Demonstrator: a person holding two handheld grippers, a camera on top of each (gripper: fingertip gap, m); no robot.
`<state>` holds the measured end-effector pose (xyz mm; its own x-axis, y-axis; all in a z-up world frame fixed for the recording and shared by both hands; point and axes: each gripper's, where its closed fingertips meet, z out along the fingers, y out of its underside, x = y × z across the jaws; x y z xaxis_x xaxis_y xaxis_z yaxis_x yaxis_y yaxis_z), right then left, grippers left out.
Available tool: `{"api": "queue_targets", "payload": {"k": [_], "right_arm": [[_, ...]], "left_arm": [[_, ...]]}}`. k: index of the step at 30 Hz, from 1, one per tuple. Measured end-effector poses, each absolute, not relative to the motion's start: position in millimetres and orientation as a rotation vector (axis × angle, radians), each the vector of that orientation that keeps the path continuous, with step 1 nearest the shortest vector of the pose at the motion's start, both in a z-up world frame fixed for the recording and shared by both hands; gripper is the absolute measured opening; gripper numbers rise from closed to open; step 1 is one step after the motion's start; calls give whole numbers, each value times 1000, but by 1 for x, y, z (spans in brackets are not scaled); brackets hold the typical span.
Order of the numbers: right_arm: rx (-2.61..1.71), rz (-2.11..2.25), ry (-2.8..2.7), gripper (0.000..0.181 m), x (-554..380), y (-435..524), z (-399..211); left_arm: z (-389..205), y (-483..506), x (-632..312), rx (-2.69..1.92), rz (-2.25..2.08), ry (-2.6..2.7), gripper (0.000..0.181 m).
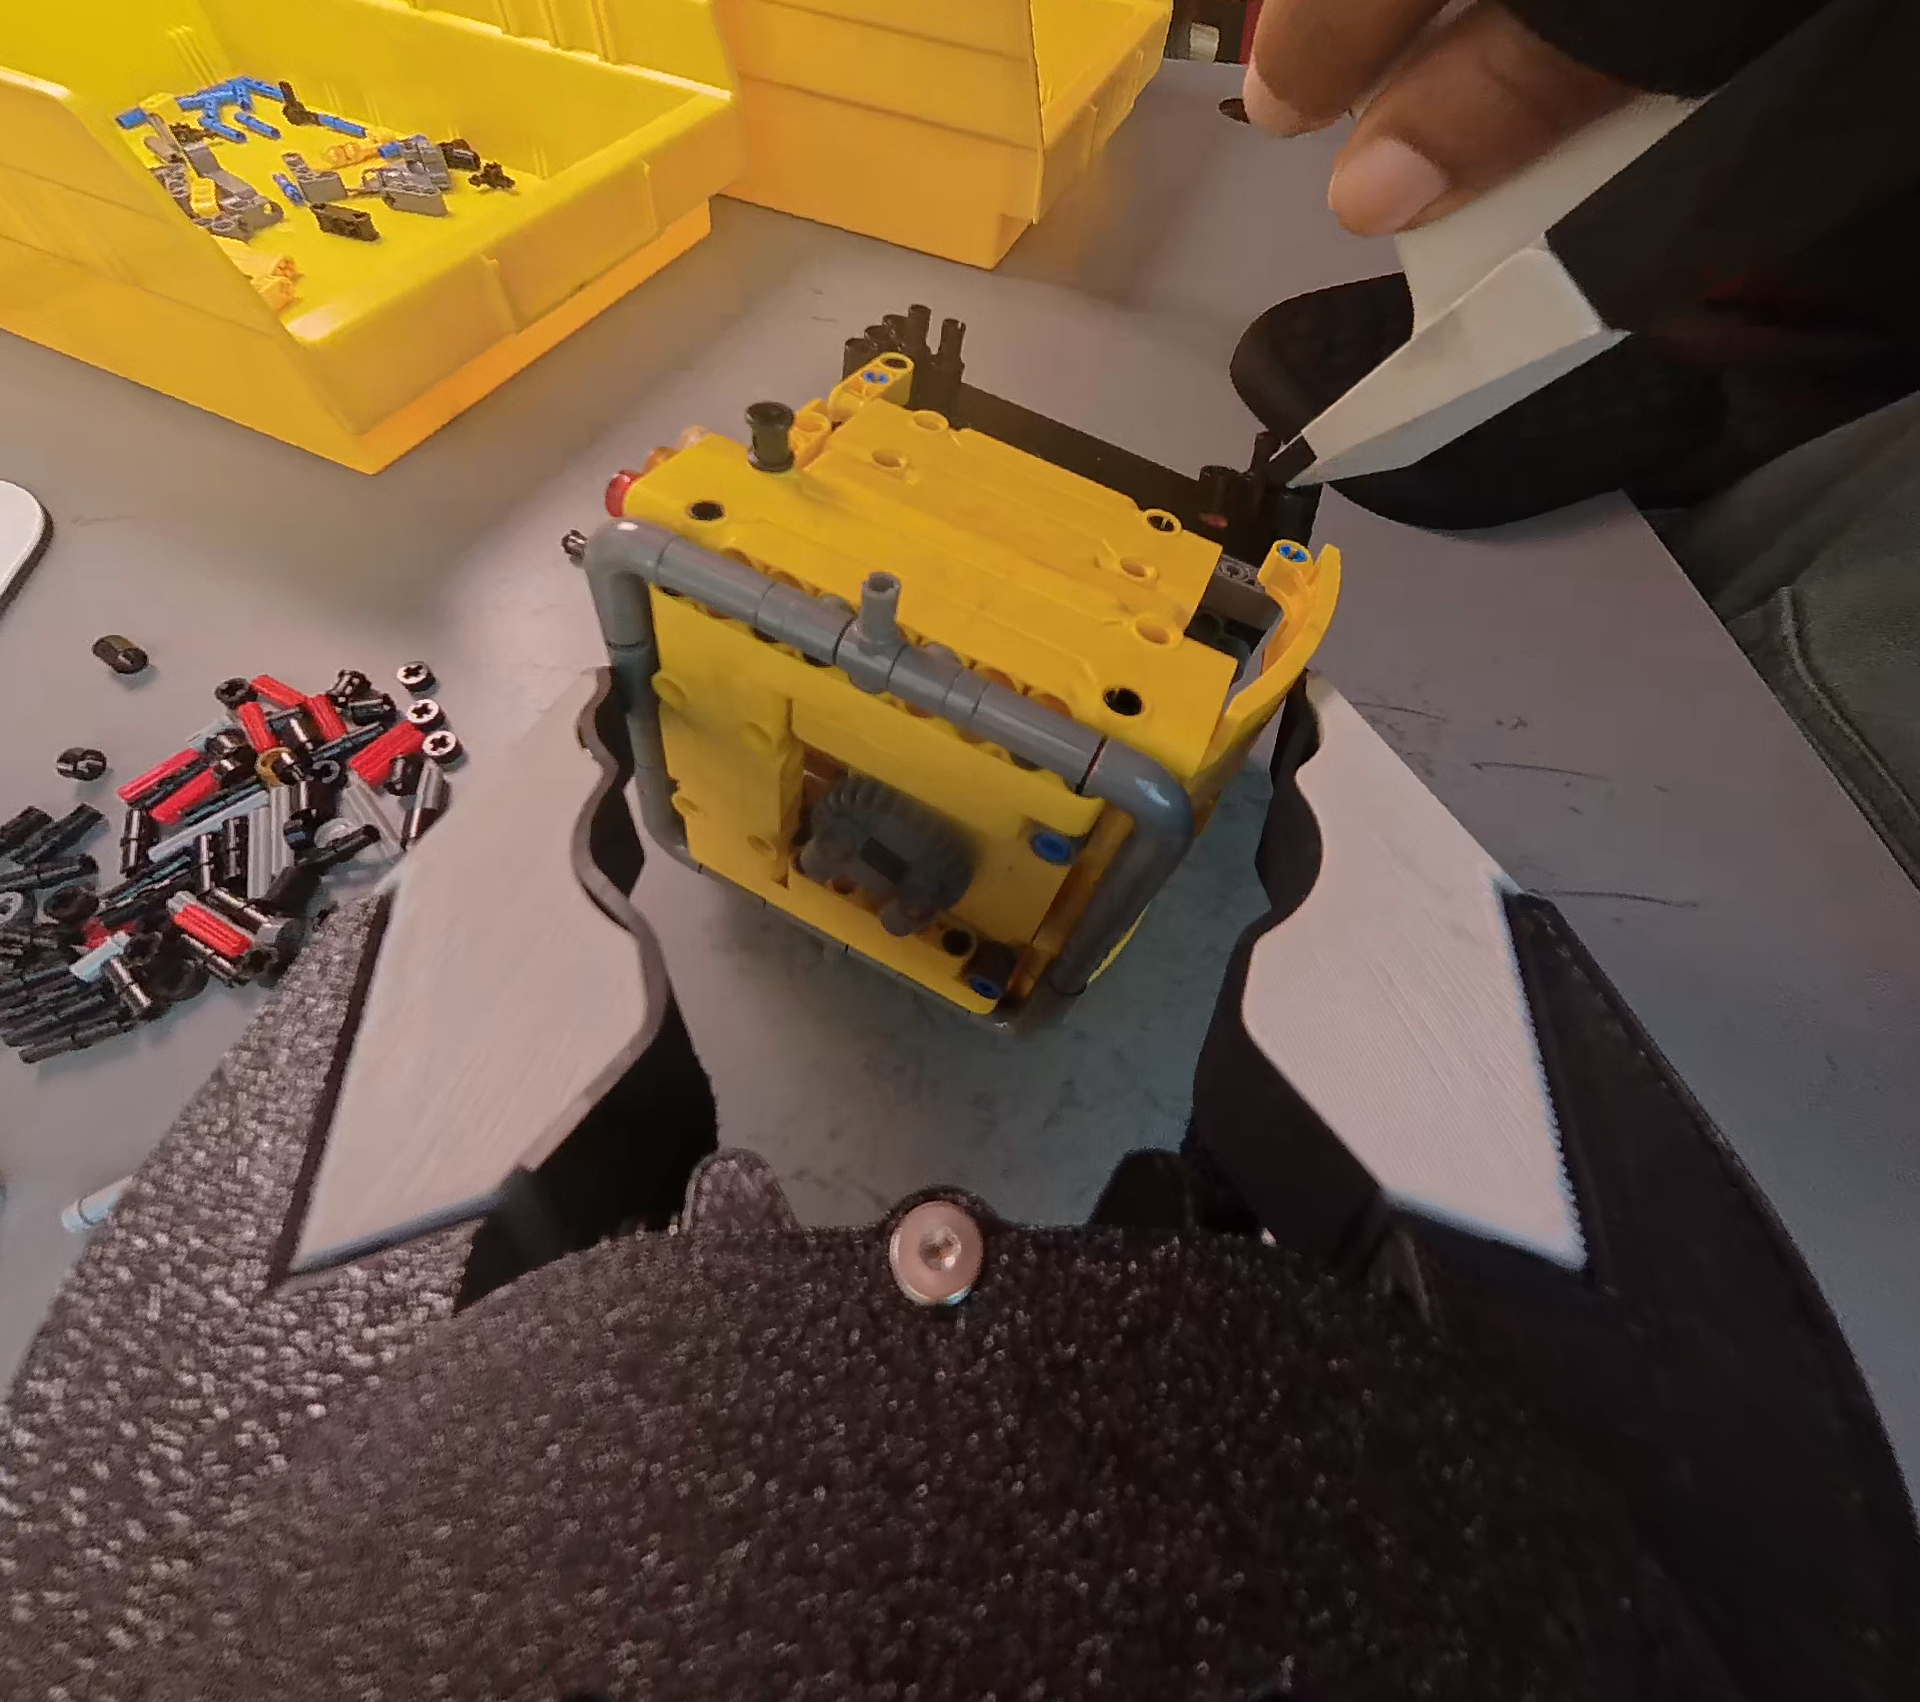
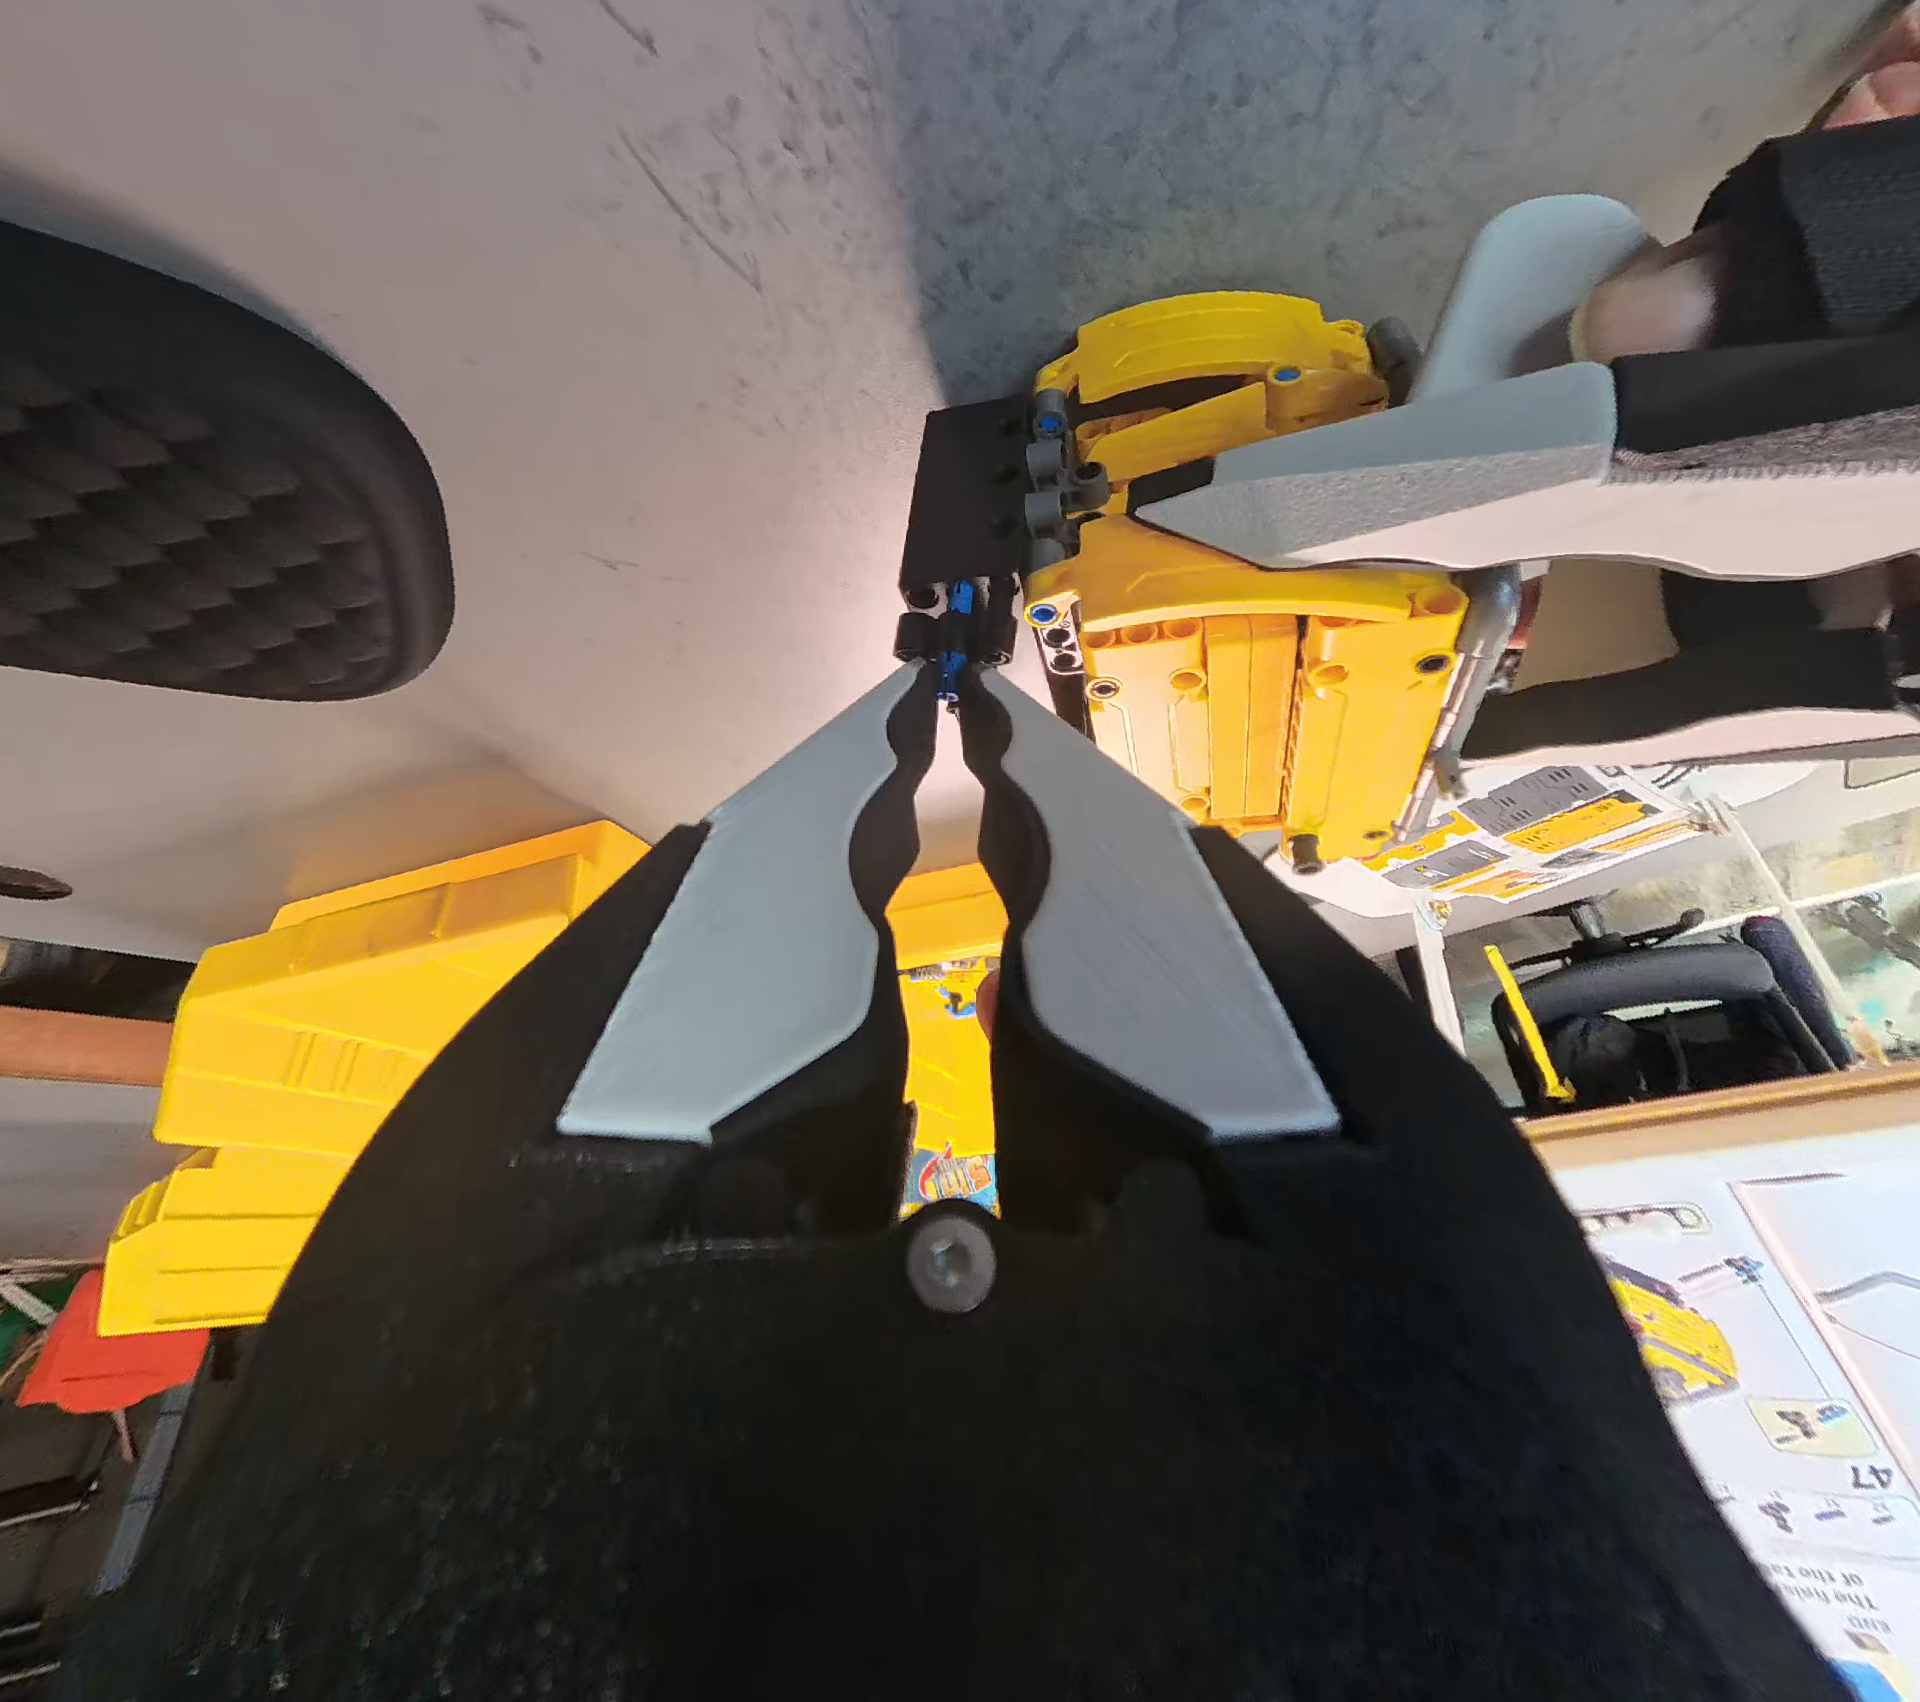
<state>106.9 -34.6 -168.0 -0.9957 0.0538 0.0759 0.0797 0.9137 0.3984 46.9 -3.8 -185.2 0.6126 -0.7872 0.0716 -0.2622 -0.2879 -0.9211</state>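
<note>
Yellow plastic makes up most of the one brick-built model (image 1: pixel 914 696), a boxy block trimmed with a bent grey tube and one dark grey toothed gear; it stands on the scuffed grey table (image 1: pixel 1558 821) between the fingers of the left gripper (image 1: pixel 951 722), whose two pale, wavy-edged fingers are spread wide on either flank of the model, though contact cannot be told. At the model's far black end, the right gripper (image 2: pixel 948 684) has its two fingers pinched nearly together on one small blue pin (image 2: pixel 951 665), at the black connector there. Left of the left gripper lies one loose heap of black, red and grey pins (image 1: pixel 208 852); ahead stand three ribbed yellow bins (image 1: pixel 436 125), the nearest holding small blue and grey pieces. Beside the right gripper lie printed instruction pages (image 2: pixel 1745 1320).
</note>
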Motion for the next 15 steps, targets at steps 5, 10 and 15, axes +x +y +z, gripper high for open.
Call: {"api": "queue_targets", "payload": {"k": [5, 10, 15], "right_arm": [[-110, -640, -3037, 1, 107, -38, -168], [-171, -479, -3011, 0, 102, -60, -172], [-215, -306, -3103, 1, 113, -66, -206]], "left_arm": [[-185, -4, 47, -1840, -659, 842, 121], [-185, -4, 46, -1848, -666, 830, 121], [-187, -3, 46, -1859, -623, 820, 117]]}}
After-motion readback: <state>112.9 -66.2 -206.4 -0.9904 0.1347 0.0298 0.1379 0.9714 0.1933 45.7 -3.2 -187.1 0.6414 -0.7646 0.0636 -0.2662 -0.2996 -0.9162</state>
